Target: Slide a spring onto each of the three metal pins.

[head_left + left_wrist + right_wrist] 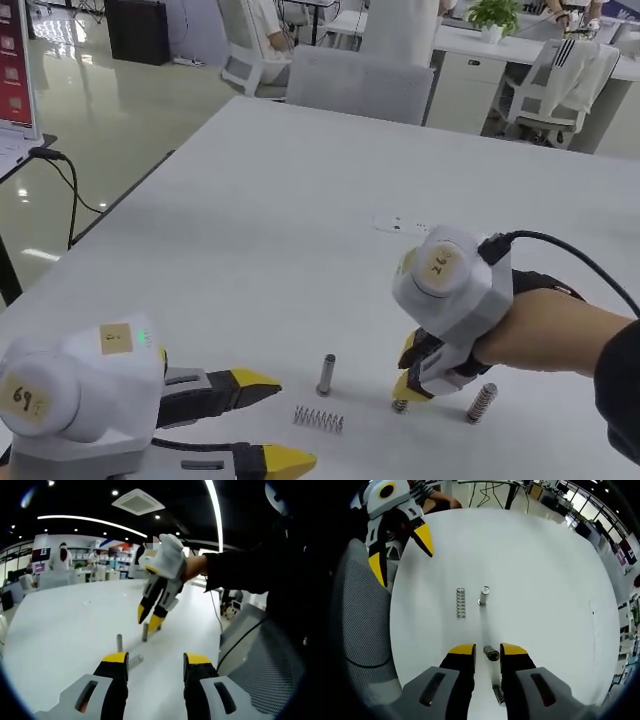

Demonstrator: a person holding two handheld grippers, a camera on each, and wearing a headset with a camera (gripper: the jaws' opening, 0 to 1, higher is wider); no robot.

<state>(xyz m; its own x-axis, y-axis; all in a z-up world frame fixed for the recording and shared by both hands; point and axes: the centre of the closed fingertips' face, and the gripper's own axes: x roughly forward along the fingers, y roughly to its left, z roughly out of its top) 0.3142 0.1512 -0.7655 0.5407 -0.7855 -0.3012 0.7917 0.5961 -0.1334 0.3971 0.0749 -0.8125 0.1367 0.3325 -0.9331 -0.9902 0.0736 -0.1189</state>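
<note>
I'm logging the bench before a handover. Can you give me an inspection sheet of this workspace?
Surface: white table, plain top.
Job's things: bare pin upright; loose spring lying beside it; second pin between the right gripper's jaws; another spring close by, its pin not discernible.
Clutter: small white item, too small to identify.
Grippers: left gripper open, holding nothing; right gripper open, flanking the second pin.
Cables: black cable from the right gripper.
Surroundings: office chair, potted plant.
</note>
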